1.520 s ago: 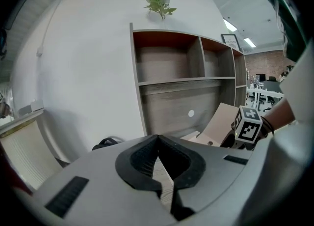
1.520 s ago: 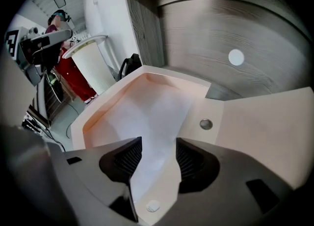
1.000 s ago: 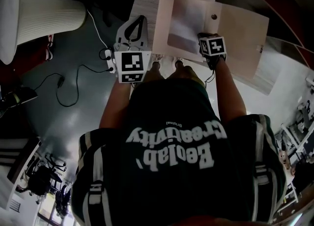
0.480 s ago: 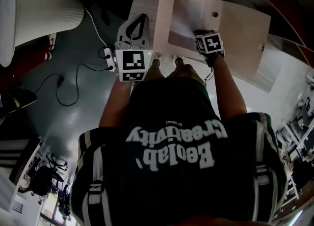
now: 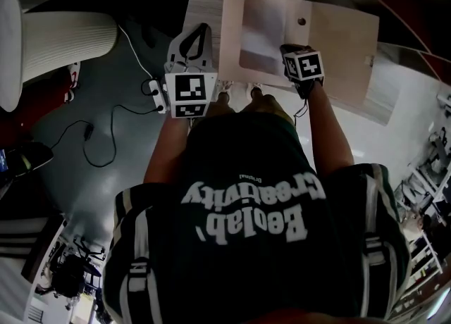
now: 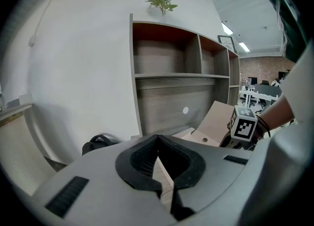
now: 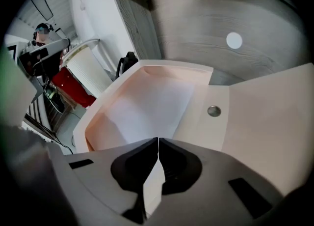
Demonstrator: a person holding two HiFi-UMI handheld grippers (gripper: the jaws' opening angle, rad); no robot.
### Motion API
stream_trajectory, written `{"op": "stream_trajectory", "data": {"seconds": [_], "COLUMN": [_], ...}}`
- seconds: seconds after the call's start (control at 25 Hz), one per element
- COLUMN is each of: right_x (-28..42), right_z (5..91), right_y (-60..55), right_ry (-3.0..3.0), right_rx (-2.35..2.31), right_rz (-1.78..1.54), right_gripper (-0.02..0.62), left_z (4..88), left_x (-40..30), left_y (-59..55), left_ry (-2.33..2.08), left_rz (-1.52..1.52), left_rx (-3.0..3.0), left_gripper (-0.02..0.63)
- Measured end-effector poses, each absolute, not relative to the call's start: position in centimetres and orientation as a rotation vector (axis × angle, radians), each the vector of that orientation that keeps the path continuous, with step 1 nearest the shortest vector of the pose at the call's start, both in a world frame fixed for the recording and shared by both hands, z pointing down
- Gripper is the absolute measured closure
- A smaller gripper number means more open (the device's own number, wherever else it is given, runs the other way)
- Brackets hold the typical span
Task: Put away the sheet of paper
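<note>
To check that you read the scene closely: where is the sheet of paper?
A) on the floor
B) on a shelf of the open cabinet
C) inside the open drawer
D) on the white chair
C: in the right gripper view the sheet of paper sits between the walls of the open drawer.

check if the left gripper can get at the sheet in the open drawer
Probably yes. The drawer stands open and the sheet lies uncovered inside. The left gripper hangs just outside its left wall, jaws shut, so it must swing over and open. The right gripper sits at the front edge.
</note>
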State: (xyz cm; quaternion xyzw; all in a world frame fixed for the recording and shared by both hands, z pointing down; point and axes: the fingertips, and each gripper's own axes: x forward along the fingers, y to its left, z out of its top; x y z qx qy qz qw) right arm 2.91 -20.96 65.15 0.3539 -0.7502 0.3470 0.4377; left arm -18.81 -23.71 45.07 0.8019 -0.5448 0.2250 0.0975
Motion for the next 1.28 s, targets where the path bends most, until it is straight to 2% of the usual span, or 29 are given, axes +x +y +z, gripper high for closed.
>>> {"op": "stream_trajectory", "data": {"seconds": [0.52, 1.04, 1.28], "right_x": [3.5, 5.6, 8.0], "right_z": [53.1, 37.4, 36.0], "right_y": [-22.4, -21.3, -19.9], "right_ry": [-2.052, -2.246, -2.335], "right_rx": [1.271, 1.548, 1.594], "right_rz": [0.657, 0.239, 0.071], "right_gripper": [0.560, 0.560, 0.560], "left_z": [41.1, 35.9, 36.0], "left_x": [-15.4, -9.0, -5.9], "left_y": [-24.9, -23.3, -21.4], "left_ry": [-1.447, -1.379, -1.444], "left_rz": [0.563, 0.500, 0.508], "left_rx": [2.624, 2.790, 2.800], "left_gripper": [0.588, 0.588, 0.588]}}
